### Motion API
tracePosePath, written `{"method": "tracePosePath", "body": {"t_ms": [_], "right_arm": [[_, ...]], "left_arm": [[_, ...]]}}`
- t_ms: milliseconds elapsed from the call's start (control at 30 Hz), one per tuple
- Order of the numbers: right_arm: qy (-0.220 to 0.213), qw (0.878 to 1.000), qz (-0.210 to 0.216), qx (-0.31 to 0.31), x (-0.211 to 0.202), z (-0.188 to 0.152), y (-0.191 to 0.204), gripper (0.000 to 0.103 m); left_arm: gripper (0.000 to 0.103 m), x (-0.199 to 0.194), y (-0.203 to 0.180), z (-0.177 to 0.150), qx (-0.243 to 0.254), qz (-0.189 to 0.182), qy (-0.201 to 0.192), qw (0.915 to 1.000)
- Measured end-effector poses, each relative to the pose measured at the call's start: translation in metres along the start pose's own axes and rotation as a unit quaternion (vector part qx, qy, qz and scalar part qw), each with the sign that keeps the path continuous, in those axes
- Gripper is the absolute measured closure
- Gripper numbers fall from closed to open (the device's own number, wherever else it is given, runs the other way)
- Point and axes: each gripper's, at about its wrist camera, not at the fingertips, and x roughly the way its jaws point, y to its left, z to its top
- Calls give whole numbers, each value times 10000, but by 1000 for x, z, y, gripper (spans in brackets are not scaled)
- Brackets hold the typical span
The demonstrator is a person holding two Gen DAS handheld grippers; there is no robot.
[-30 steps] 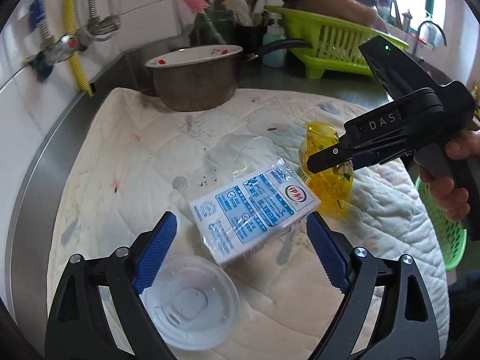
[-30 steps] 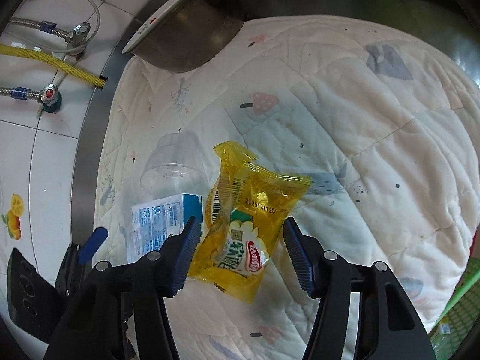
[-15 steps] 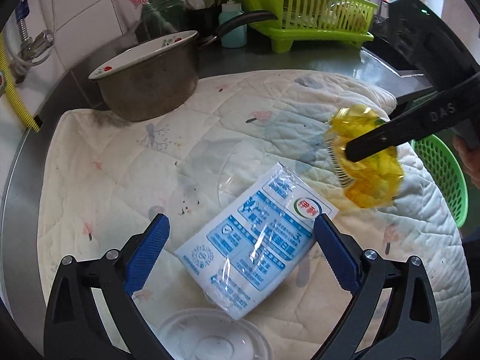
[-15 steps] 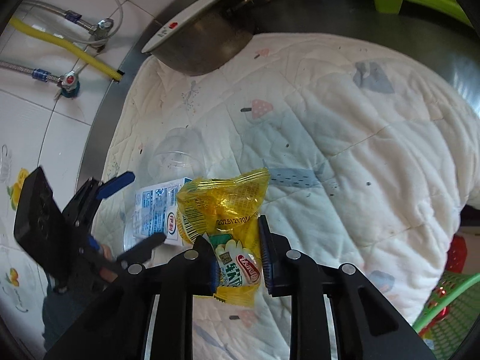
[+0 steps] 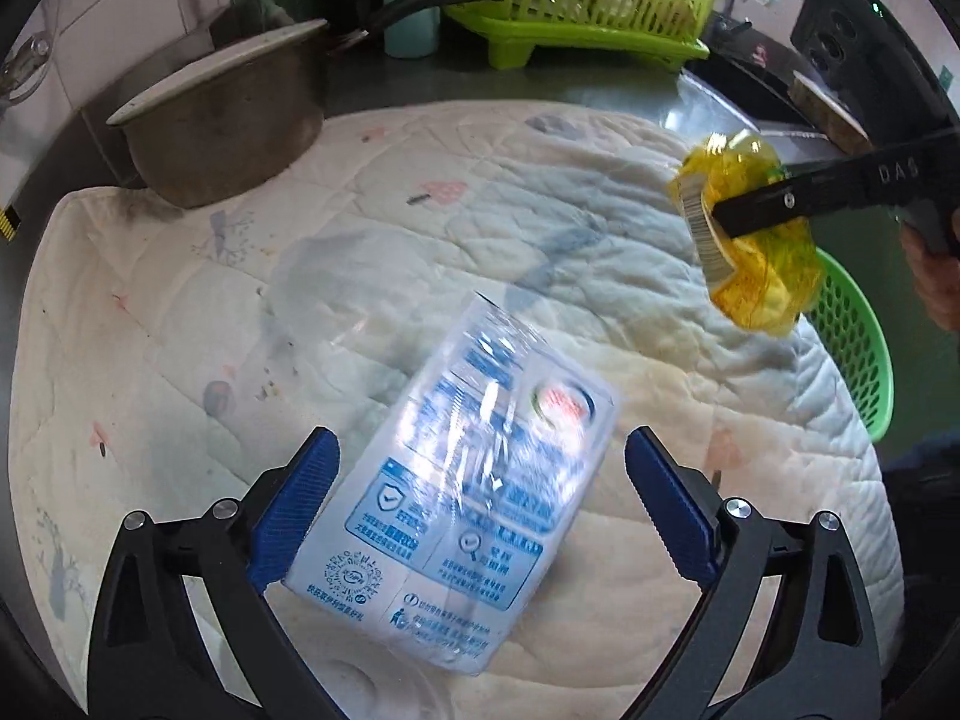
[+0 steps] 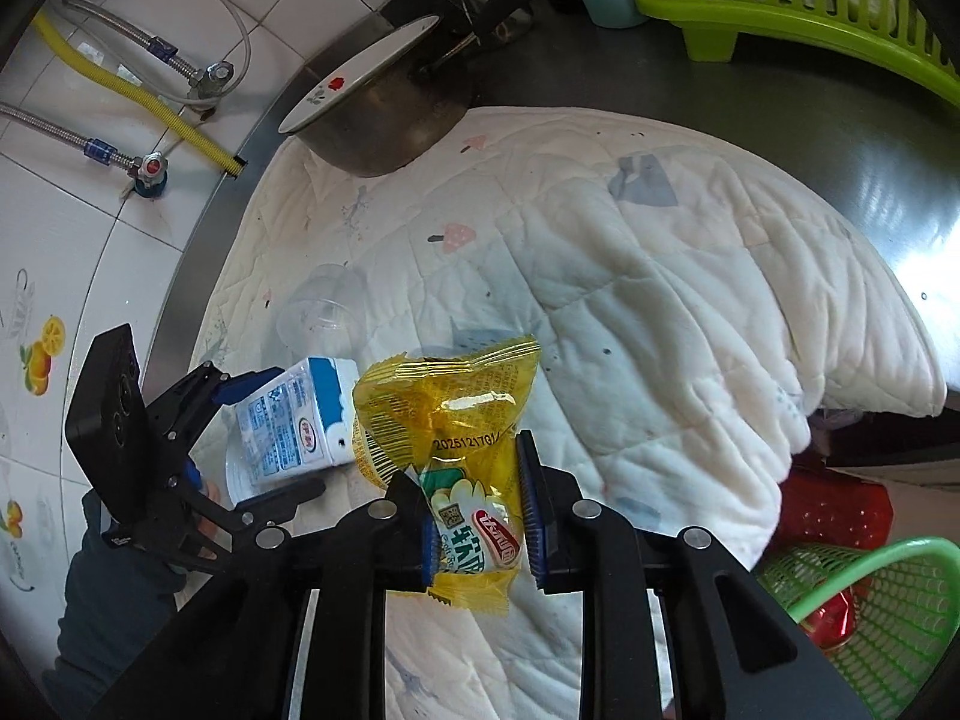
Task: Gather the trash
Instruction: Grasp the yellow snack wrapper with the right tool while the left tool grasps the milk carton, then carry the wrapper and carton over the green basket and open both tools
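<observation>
My right gripper (image 6: 480, 504) is shut on a yellow snack wrapper (image 6: 456, 408) and holds it above the quilted white mat (image 6: 660, 276). In the left wrist view the wrapper (image 5: 750, 252) hangs at the right, above the mat's edge near the green basket (image 5: 852, 330). My left gripper (image 5: 480, 504) is open, with its blue pads either side of a blue and white milk carton (image 5: 474, 492) in clear wrap. The carton also shows in the right wrist view (image 6: 288, 420), between the left gripper's fingers (image 6: 240, 387). A clear plastic cup (image 6: 324, 312) lies on the mat behind it.
A metal pot with a plate on top (image 5: 222, 114) stands at the mat's back left. A lime dish rack (image 5: 570, 0) and a soap bottle (image 5: 411, 18) stand behind. The green basket (image 6: 888, 618) holding red trash and a red basket (image 6: 834, 510) sit below the counter edge.
My right gripper shut on the yellow wrapper, lifted it and carried it right toward the green basket. My left gripper moved forward around the milk carton; the clear lid has dropped out of view.
</observation>
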Motion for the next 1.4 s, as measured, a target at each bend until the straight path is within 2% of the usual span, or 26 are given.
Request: {"method": "tracePosePath", "body": {"t_ms": [67,133,167,267,500,733,967,1133,1233,1400], "right_arm": [[-11,10000,-41,11,-2,-4,-6,82],[-28,10000,-89,9,-3,-9,-10,82],[-16,10000,-96,15,-5,-12,-14,82],[-8,9999,-138,-20,-10,-21,-23,82],[-68,9991,-302,-307,-42,-52,-48,82],[-214,9949,-683,-710,-91,-95,-88,82],[-230,9866,-1222,-1060,-120,-135,-137,81],[-245,9823,-1502,-1092,-130,-156,-165,73],[-356,9803,-1637,-1043,-141,-166,-176,61],[-537,9828,-1558,-831,-166,-178,-196,46]], "left_arm": [[13,4,-9,-5,67,168,118,9998],[27,8,-16,-8,84,438,135,9989],[31,8,-16,-8,-44,460,126,9989],[33,4,-17,-9,-360,504,-70,9981],[36,-14,-42,-12,-718,816,-613,9922],[38,-41,-93,-15,-1192,974,-998,9830],[38,-67,-173,-12,-1321,843,-1420,9774],[38,-65,-234,-11,-1248,591,-1517,9787],[38,-56,-265,-7,-1213,387,-1484,9807],[38,-37,-310,3,-1069,131,-1418,9840]]}}
